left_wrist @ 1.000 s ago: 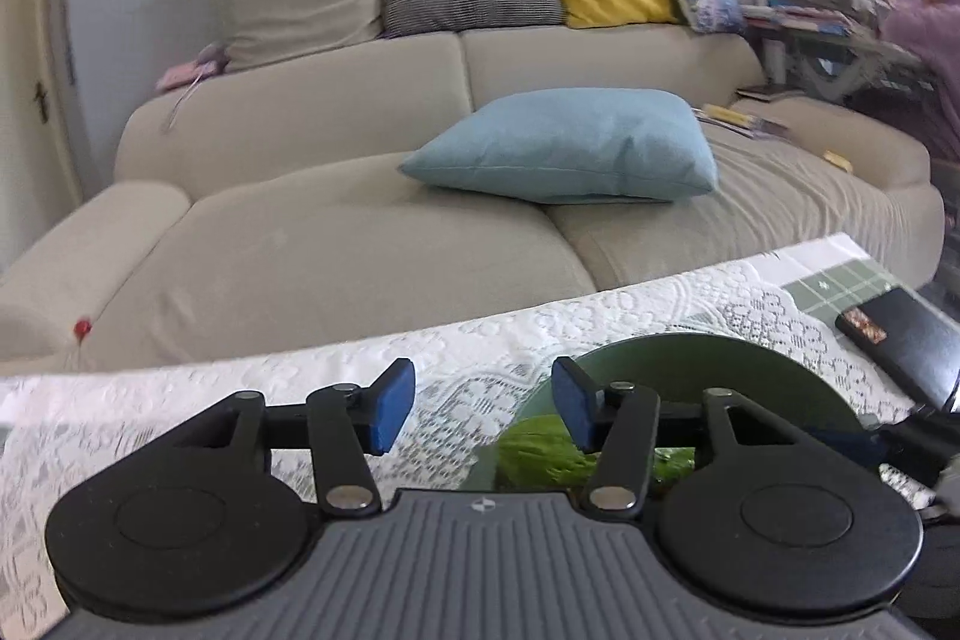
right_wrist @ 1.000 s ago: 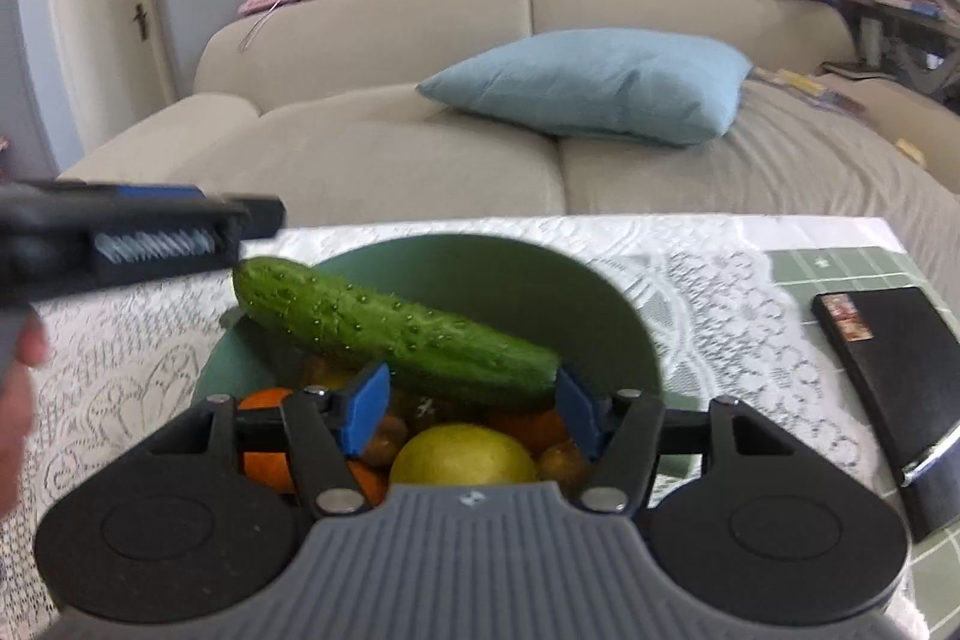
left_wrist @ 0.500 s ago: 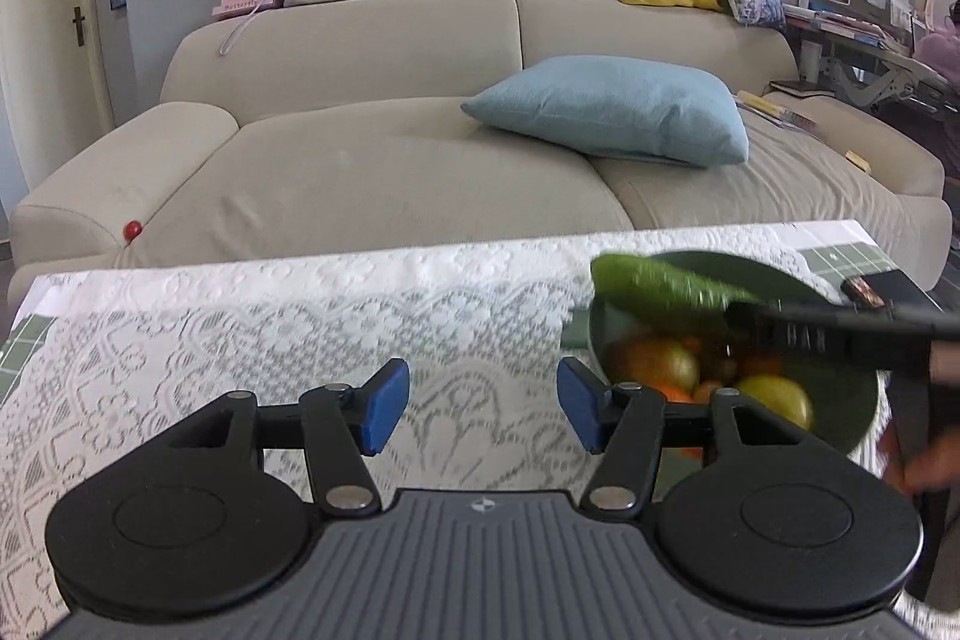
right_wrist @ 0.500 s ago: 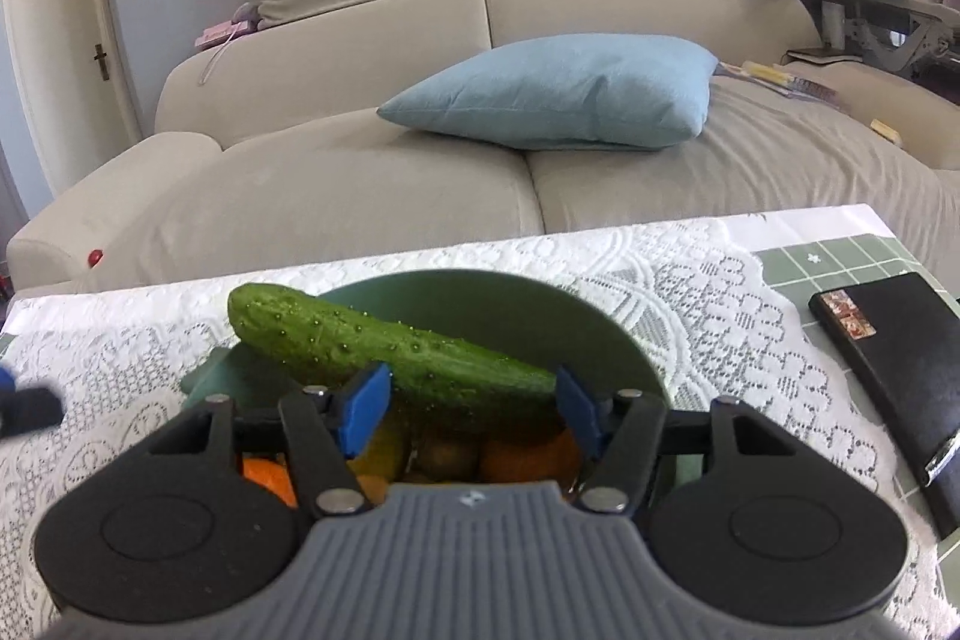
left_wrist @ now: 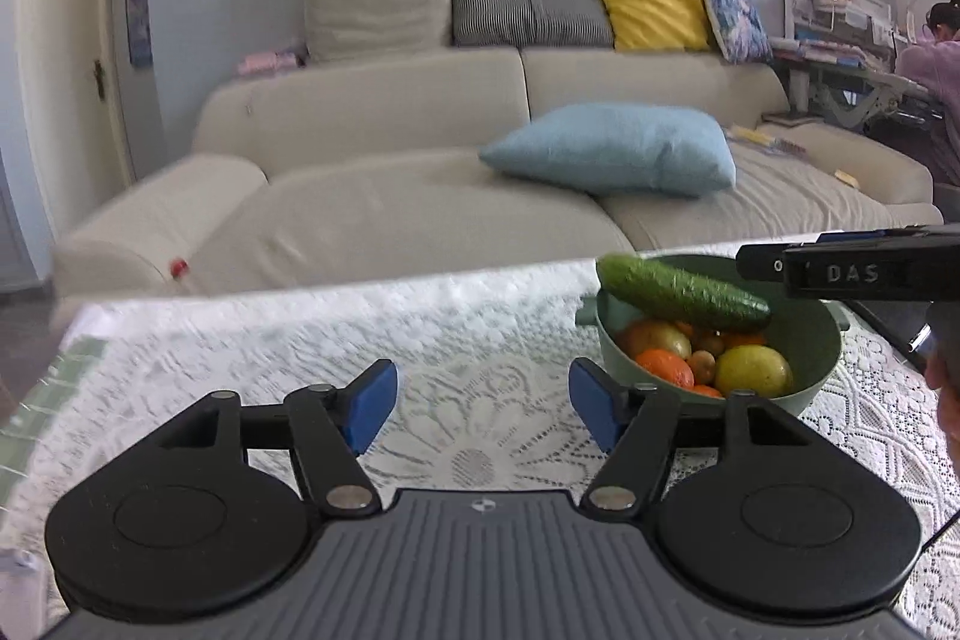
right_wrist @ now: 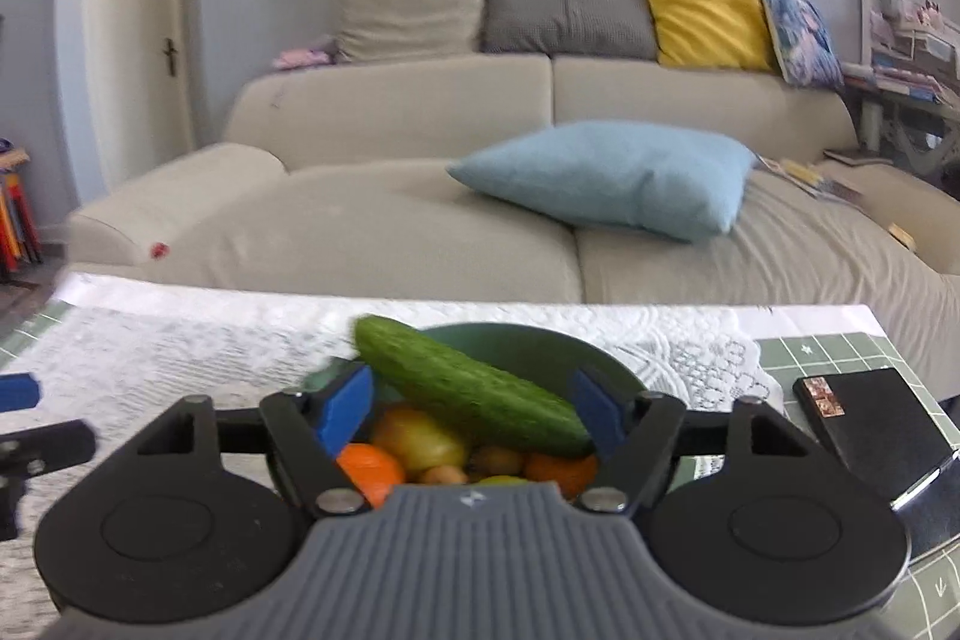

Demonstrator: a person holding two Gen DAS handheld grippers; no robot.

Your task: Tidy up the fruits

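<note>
A green bowl (left_wrist: 819, 370) stands on the lace cloth, holding oranges (left_wrist: 660, 364), a yellow lemon (left_wrist: 753, 370) and small brown fruits. A cucumber (left_wrist: 681, 292) lies slantwise across the top of the fruit. My left gripper (left_wrist: 483, 409) hangs over bare cloth left of the bowl, its jaws opening with nothing between them. My right gripper (right_wrist: 474, 406) hovers just above the bowl (right_wrist: 540, 340), jaws opening. The cucumber (right_wrist: 468, 388) shows between its blue pads, but they do not press on it. An orange (right_wrist: 369, 466) lies beneath.
White lace cloth (left_wrist: 480, 340) covers a table with a green grid mat (right_wrist: 840, 346). A black book (right_wrist: 870, 430) lies right of the bowl. A beige sofa (left_wrist: 420, 220) with a blue pillow (left_wrist: 612, 148) stands beyond the far edge. A person (left_wrist: 936, 52) sits far right.
Both grippers' jaws have widened. The left gripper swung away from the bowl, which now sits to its right. The right gripper rose slightly over the bowl; the cucumber stays on the fruit.
</note>
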